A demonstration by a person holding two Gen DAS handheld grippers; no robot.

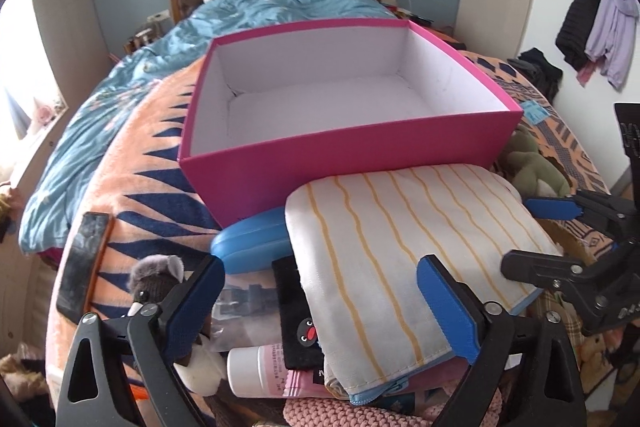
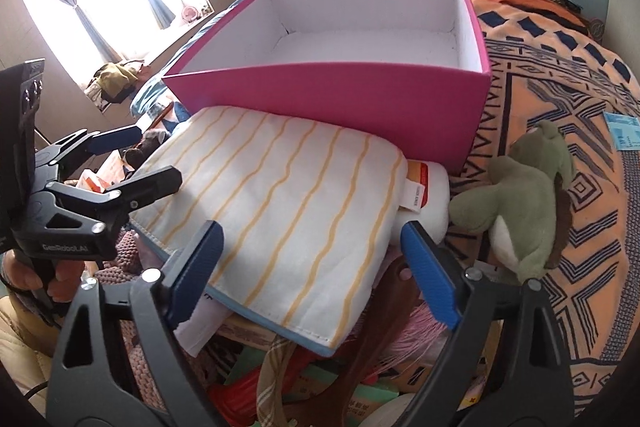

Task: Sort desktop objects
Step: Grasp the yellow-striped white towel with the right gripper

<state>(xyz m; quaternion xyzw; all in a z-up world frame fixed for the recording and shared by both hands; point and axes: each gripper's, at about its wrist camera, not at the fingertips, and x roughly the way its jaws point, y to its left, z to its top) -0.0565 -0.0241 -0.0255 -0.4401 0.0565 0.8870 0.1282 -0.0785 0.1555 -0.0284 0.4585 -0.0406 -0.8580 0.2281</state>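
Striped pouch (image 2: 280, 211) lies between both released tongs (image 1: 324, 303) (image 2: 316, 271), touching neither.

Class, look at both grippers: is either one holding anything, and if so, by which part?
Nothing is held. The left gripper and right gripper both stand open above the striped pouch, pads clear of it.

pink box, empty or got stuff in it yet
Empty. Both wrist views look down into the open-topped pink box and show only its bare white floor and walls; the clutter lies outside, in front of it.

The bed (image 1: 80, 131) carries an orange blanket (image 2: 560, 99) and pink box (image 1: 344, 179).
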